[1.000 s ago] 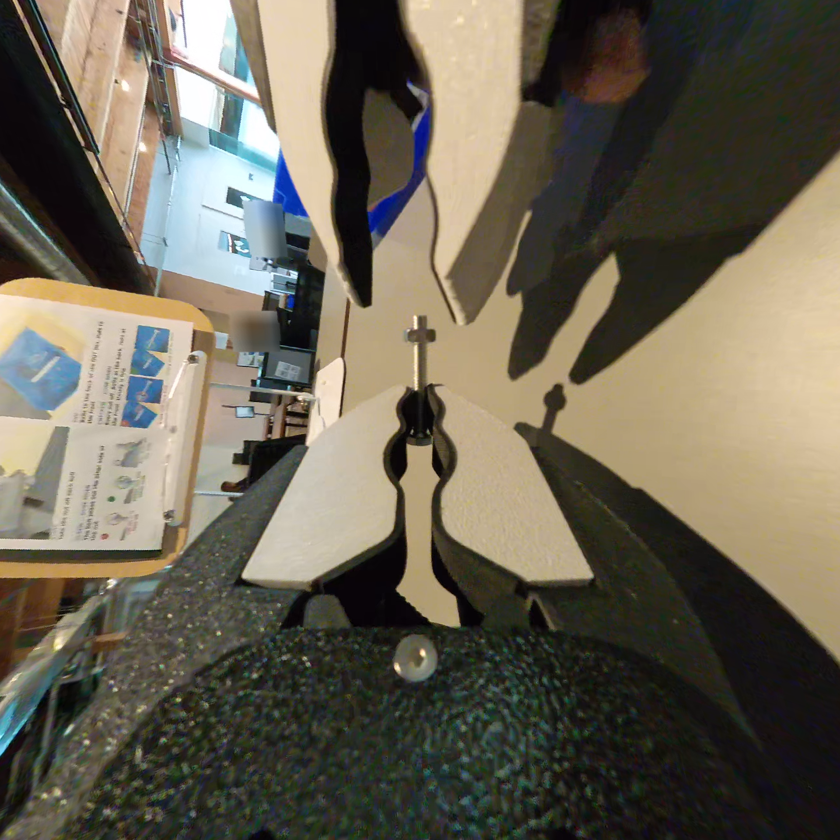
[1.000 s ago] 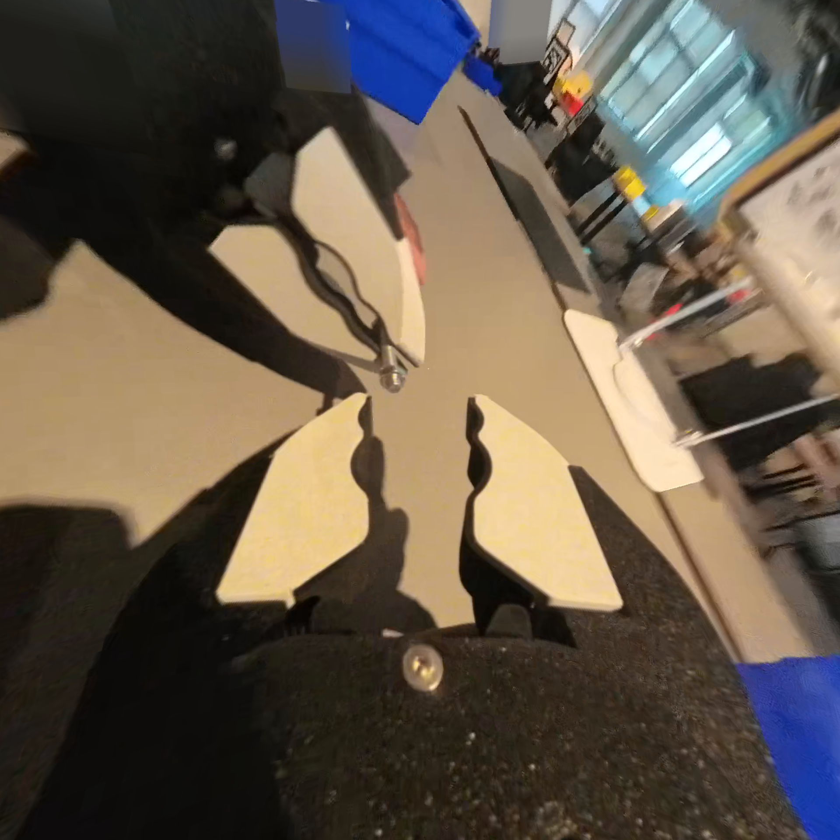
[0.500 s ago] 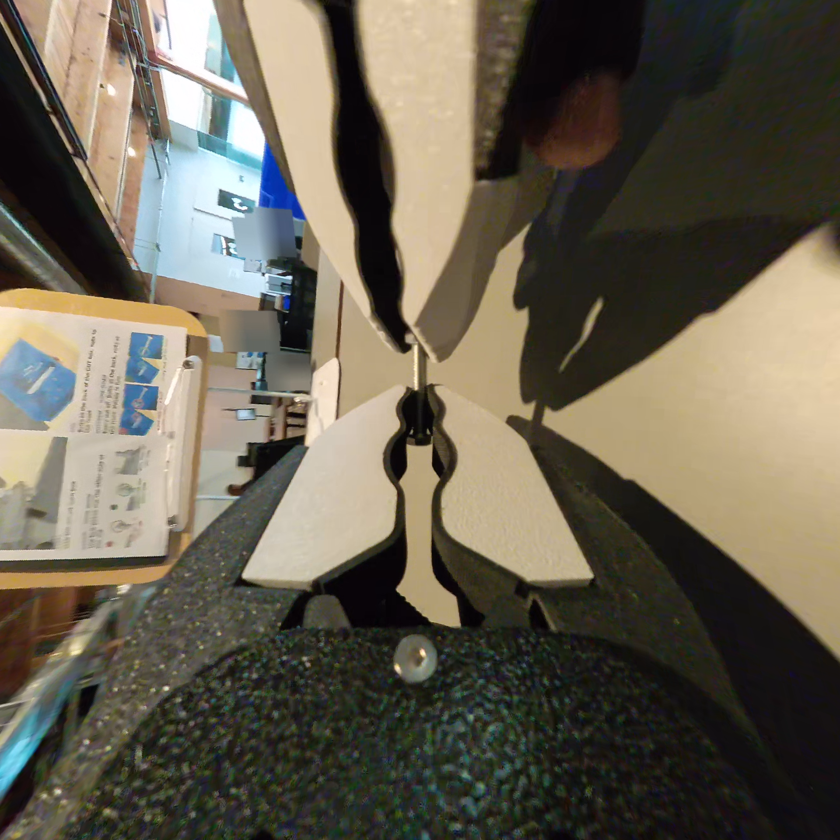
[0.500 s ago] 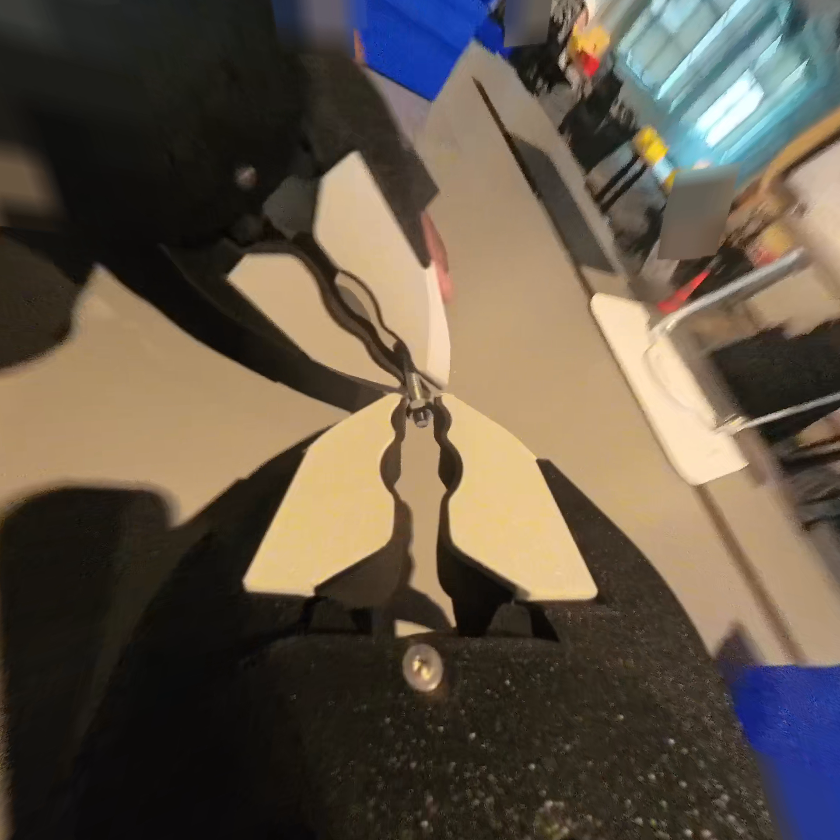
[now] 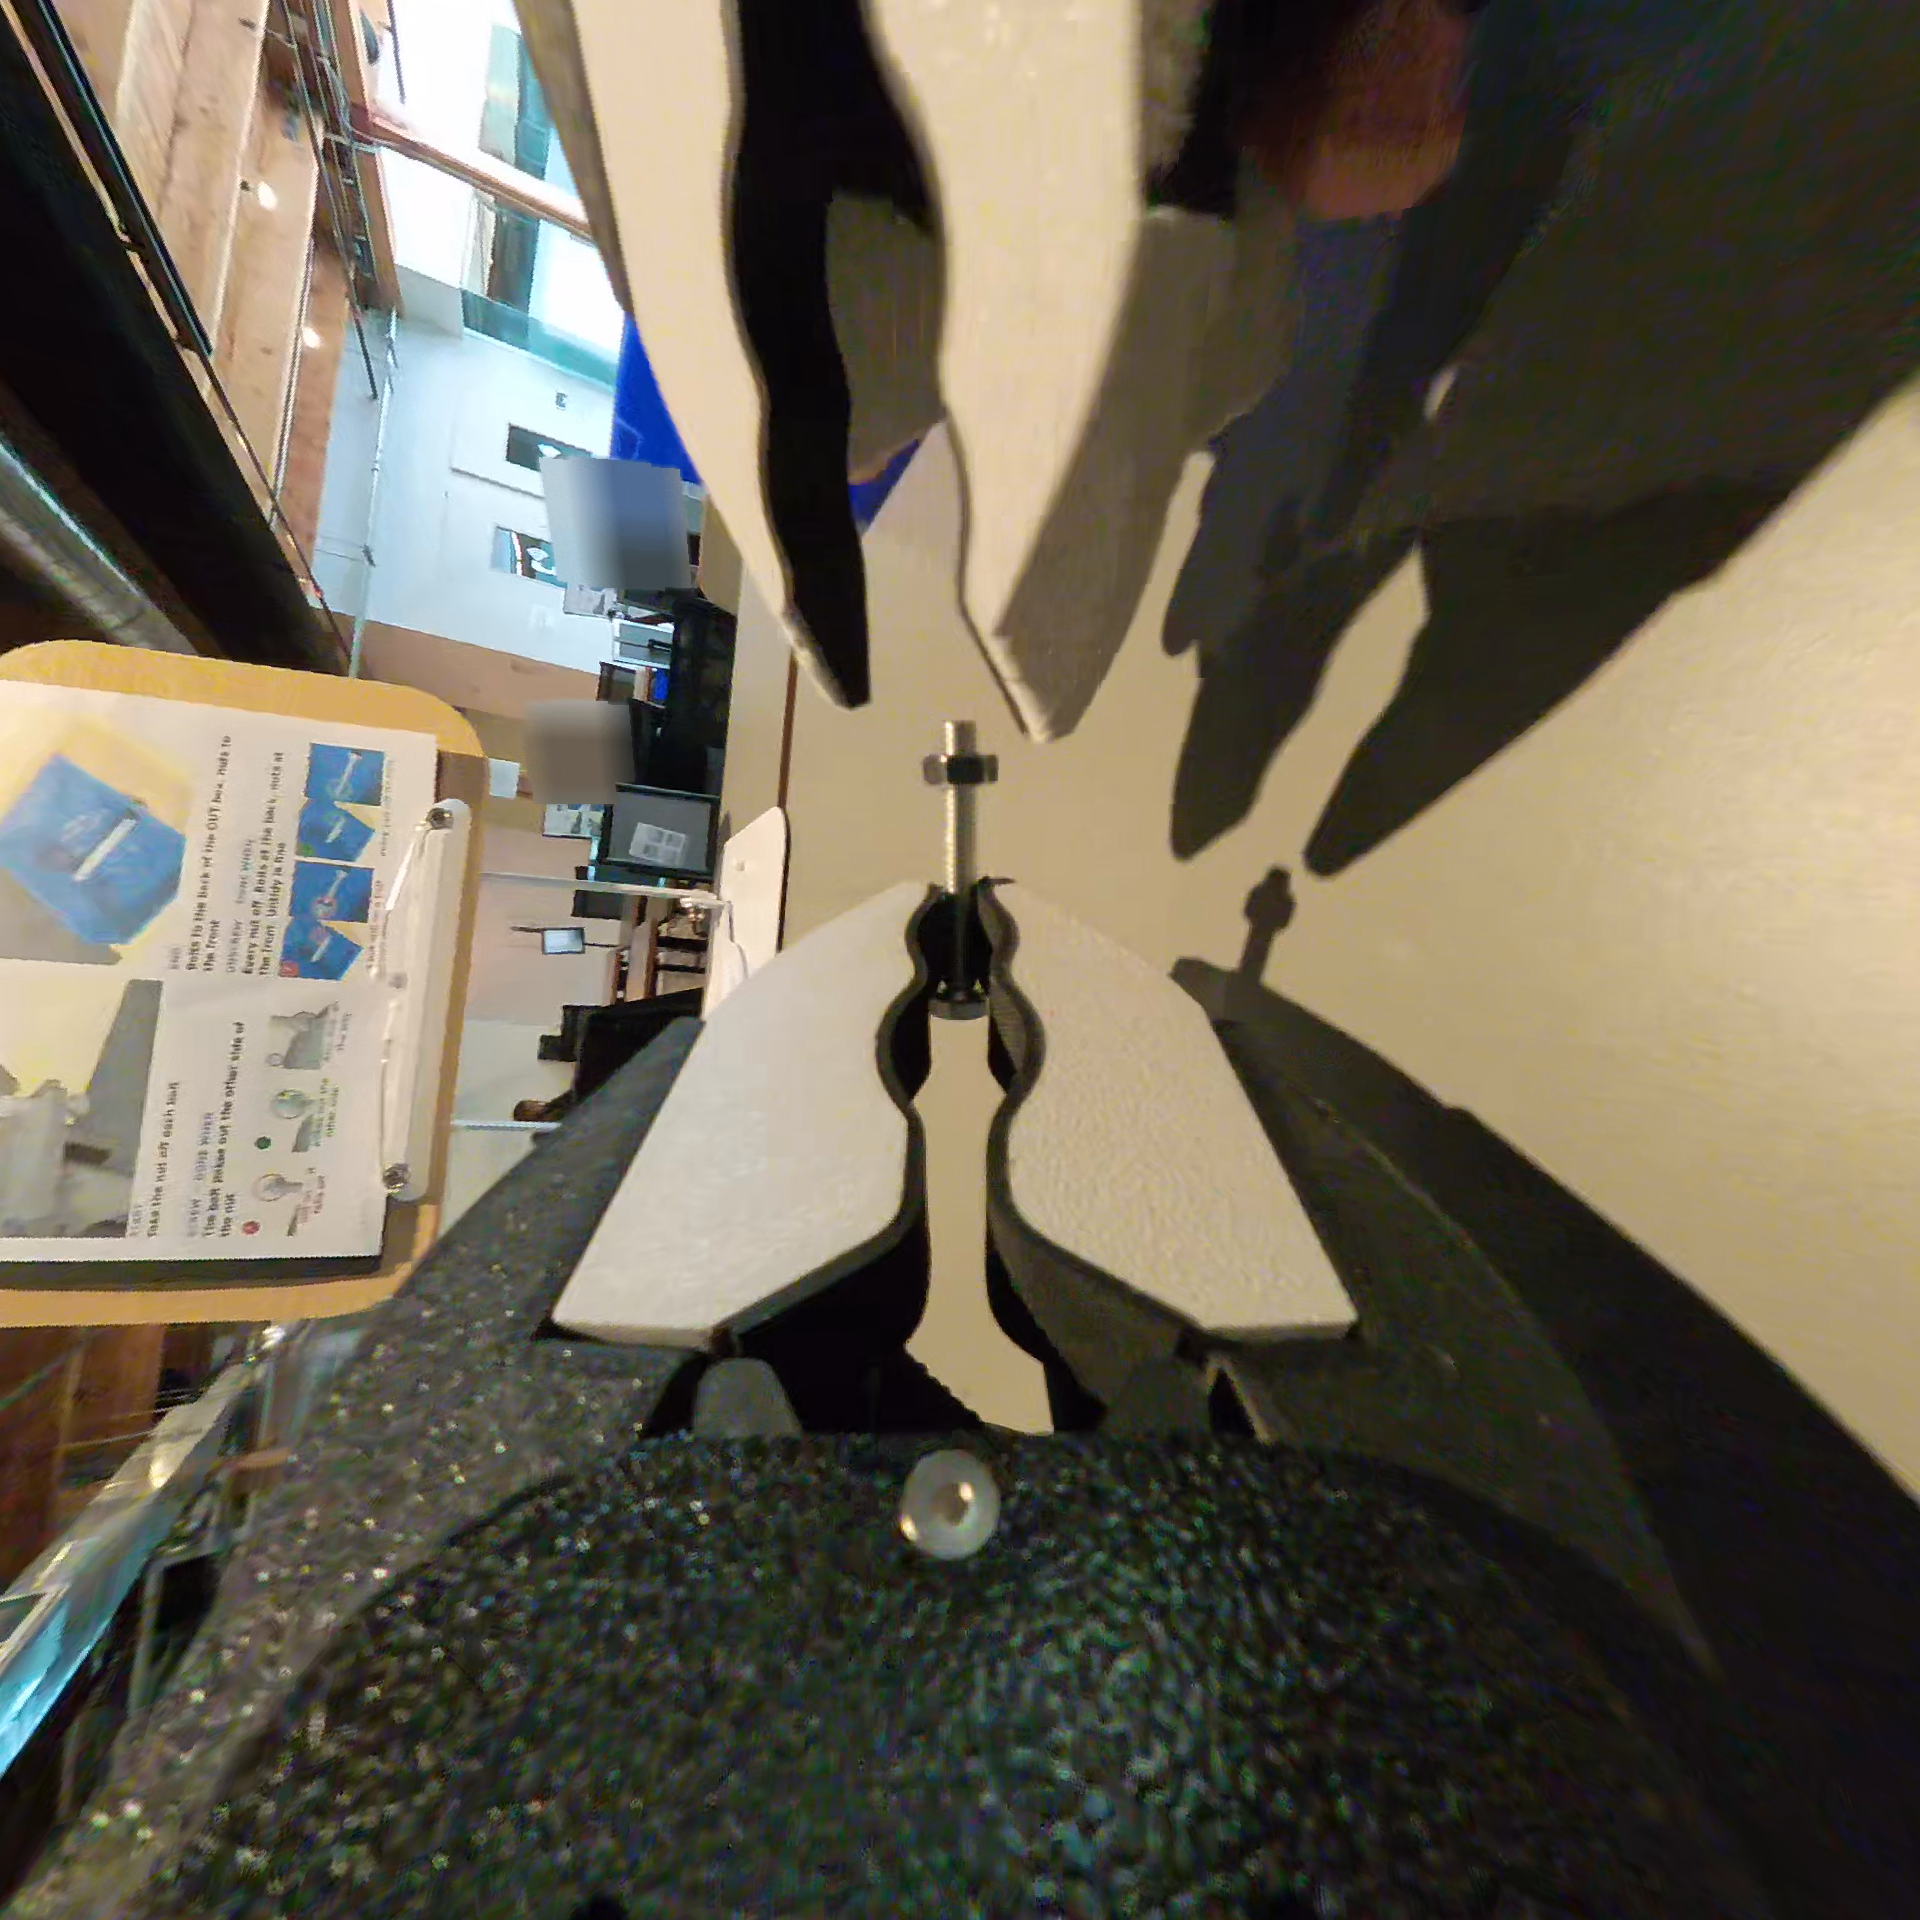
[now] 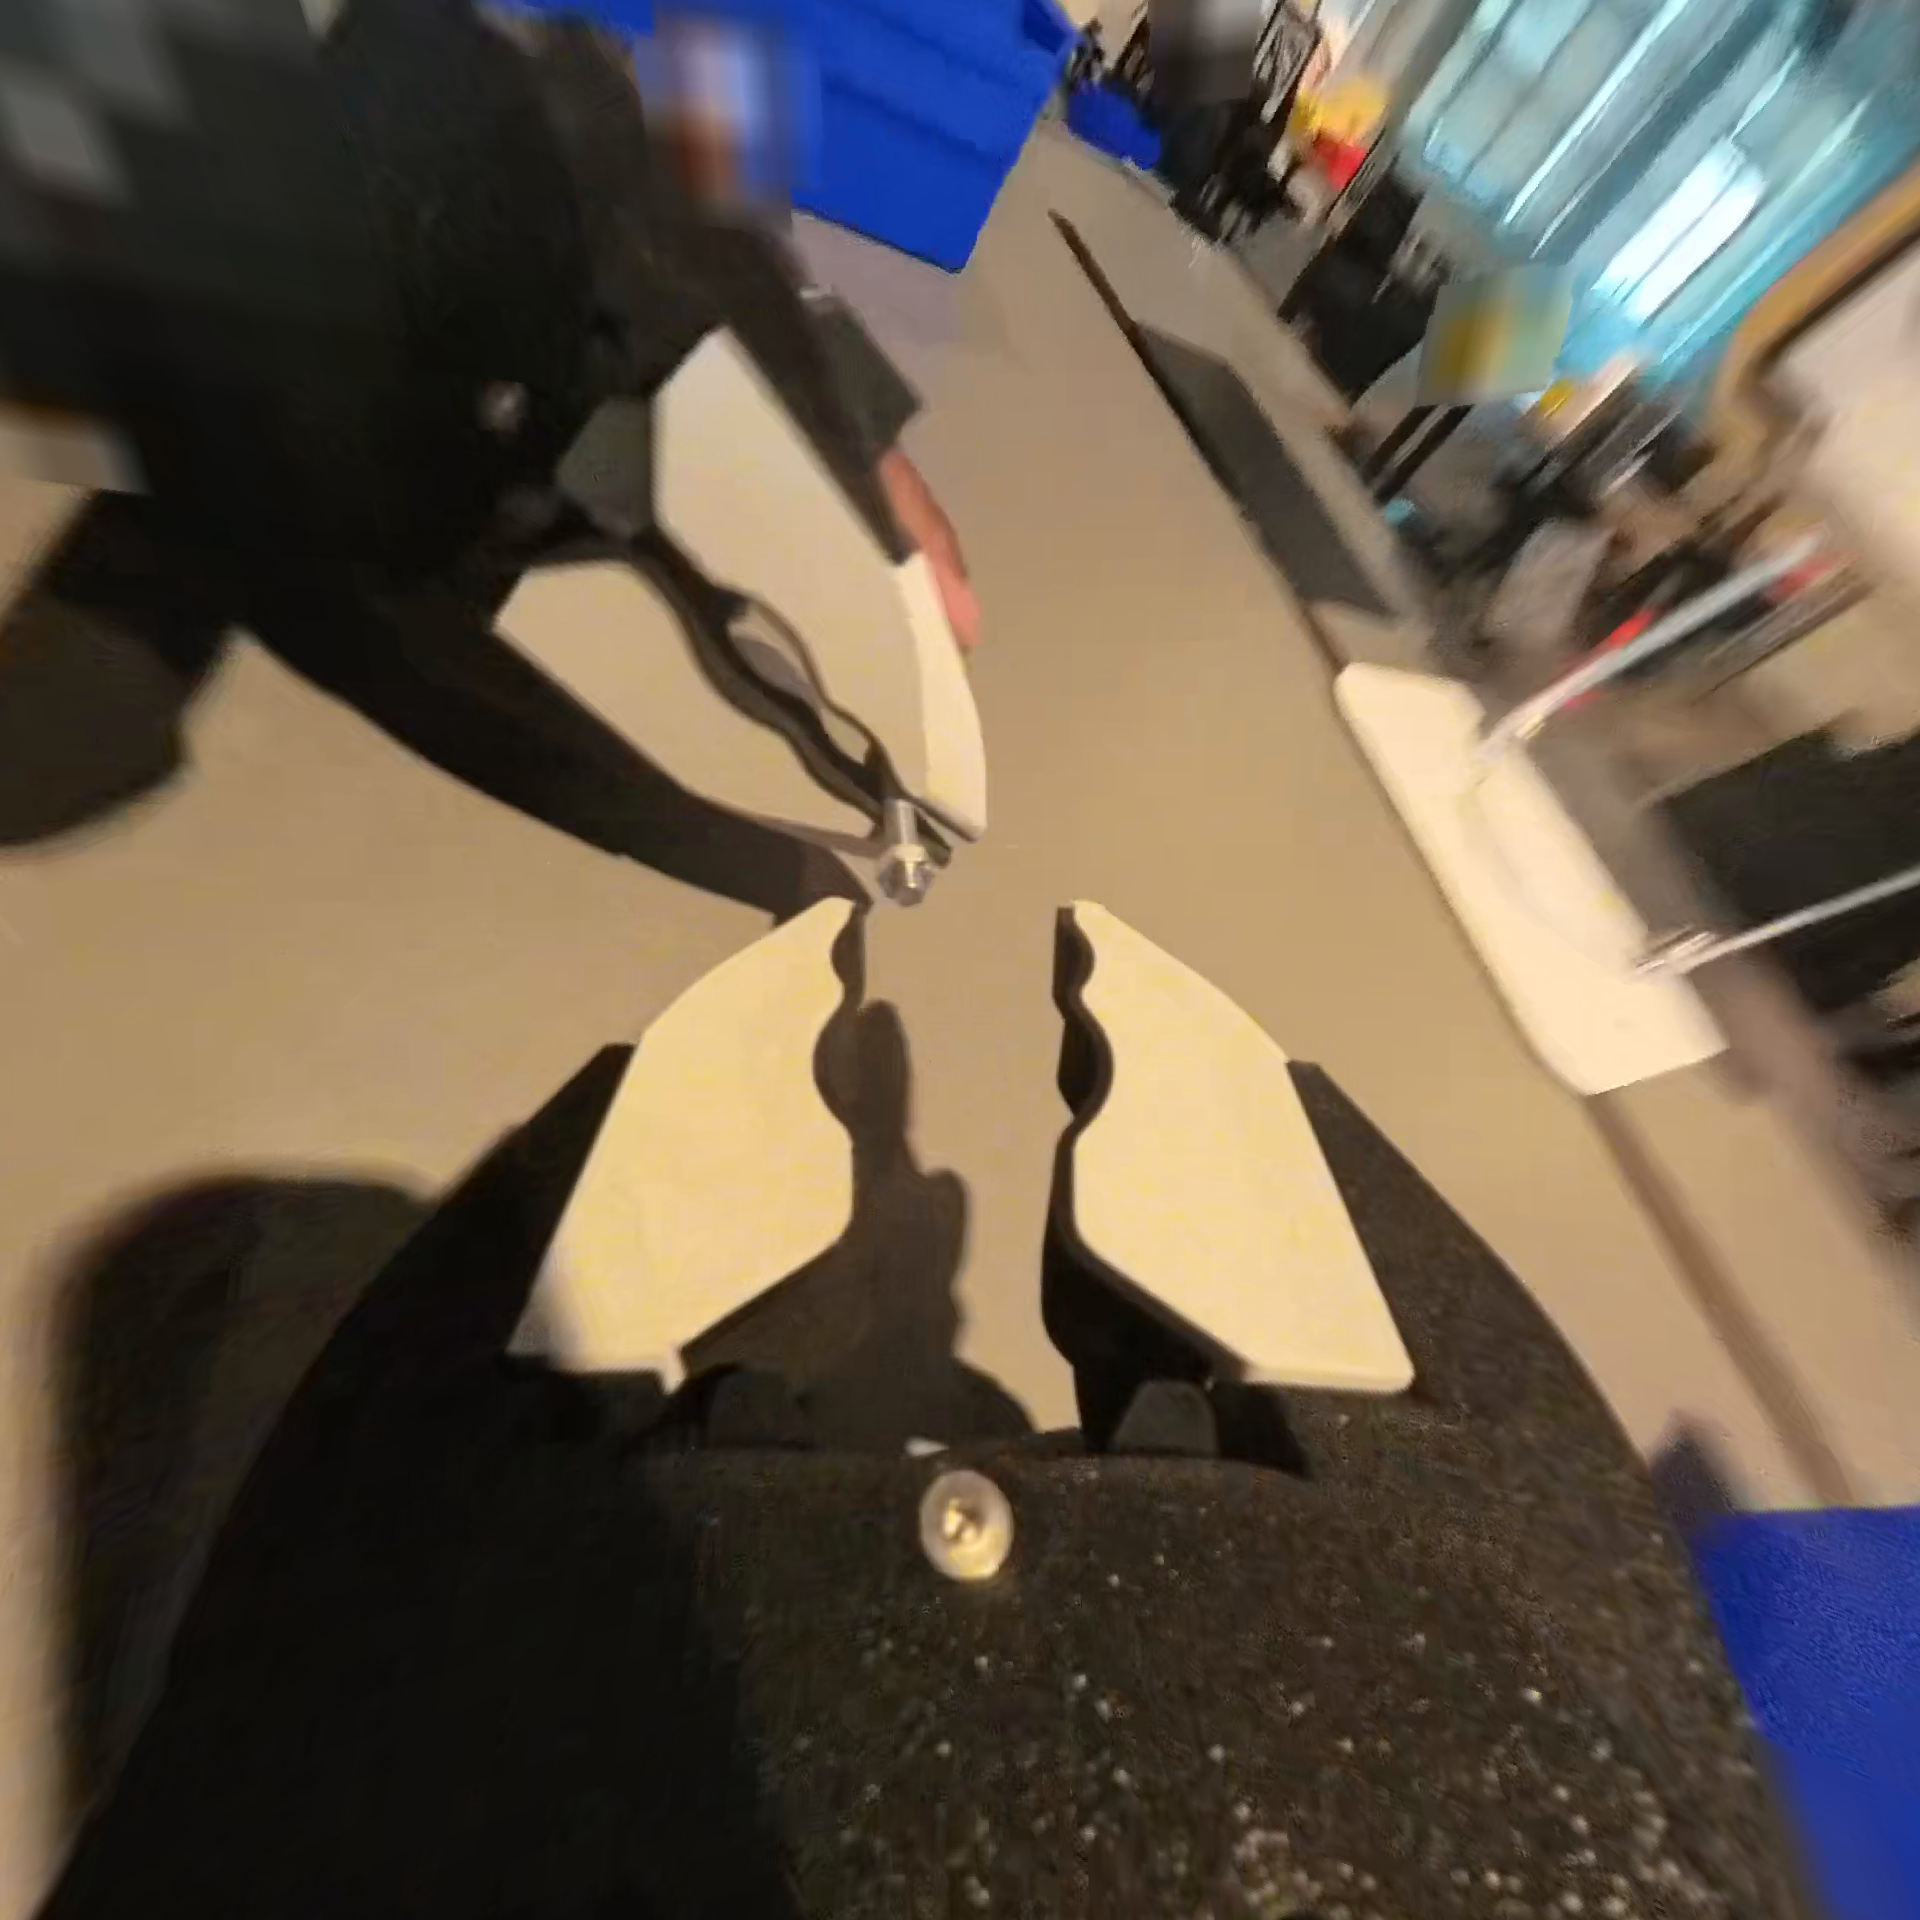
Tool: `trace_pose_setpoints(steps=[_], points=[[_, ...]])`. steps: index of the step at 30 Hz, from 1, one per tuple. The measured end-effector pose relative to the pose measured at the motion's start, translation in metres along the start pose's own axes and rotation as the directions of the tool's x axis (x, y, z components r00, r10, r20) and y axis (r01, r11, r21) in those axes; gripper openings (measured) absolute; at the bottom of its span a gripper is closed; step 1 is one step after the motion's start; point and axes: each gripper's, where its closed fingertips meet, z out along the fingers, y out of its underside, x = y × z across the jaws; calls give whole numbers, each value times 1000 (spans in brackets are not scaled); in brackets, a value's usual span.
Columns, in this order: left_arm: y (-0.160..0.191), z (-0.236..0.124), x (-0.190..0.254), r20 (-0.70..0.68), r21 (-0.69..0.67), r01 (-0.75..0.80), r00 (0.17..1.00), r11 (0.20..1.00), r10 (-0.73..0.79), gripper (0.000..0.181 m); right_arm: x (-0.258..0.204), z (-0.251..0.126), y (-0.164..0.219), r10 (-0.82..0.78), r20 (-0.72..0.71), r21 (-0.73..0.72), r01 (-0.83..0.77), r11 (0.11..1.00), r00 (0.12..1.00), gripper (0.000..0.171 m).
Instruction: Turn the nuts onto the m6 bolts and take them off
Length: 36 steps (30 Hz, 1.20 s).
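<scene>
Printed lines of writing stand on a white instruction sheet (image 5: 197, 987) with blue photo panels, clipped to a tan board (image 5: 457, 1039) at nine o'clock in the left wrist view; the blurred right wrist view shows no legible writing

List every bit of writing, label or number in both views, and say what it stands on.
A printed sheet clipped to a wooden board: lines of small print beside pictures; I do not copy its wording.
A pale label on a far dark box: too small to read.
The bolt and nut: no markings visible.
Right wrist view: too blurred, nothing readable.
</scene>
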Motion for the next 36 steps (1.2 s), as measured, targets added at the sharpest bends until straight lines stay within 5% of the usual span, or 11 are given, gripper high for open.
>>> trace_pose_setpoints(steps=[2,5,9,12,14,16,19,23,27,31,36], points=[[-2,0,1,-12,10,15,1000,1000,-15,6,-8,2,2,-193,-29,-26,193,981,981,30],[-2,-1,3,-20,9,-4,1000,1000,5,6,-13,7,5,-245,-42,-55,243,969,969,28],[-2,0,6,-19,-9,-57,998,998,56,6,-13,10,1,-169,-53,-50,167,985,984,11],[3,1,5,-3,-53,-125,992,991,125,6,-15,15,5,95,1,-97,-95,991,995,11],[5,1,7,-3,-62,-160,987,985,160,6,-20,17,6,429,89,-129,-417,900,899,10],[4,2,7,1,-63,-173,985,983,173,6,-24,15,3,716,202,-162,-698,698,669,10],[0,2,5,5,-44,-132,991,990,132,6,-22,9,-2,803,334,-168,-807,566,494,10],[1,2,3,1,-41,-75,997,996,75,5,-6,3,-5,649,277,-51,-663,747,709,35],[2,2,3,-22,-24,-2,1000,1000,1,5,3,-1,-6,275,88,26,-278,960,957,35],[0,2,5,-49,-12,50,998,999,-50,5,-8,3,0,-119,-16,-33,119,992,993,31],[0,3,9,-68,-19,25,997,1000,-26,6,-16,8,2,-172,-16,-46,171,984,985,18]])
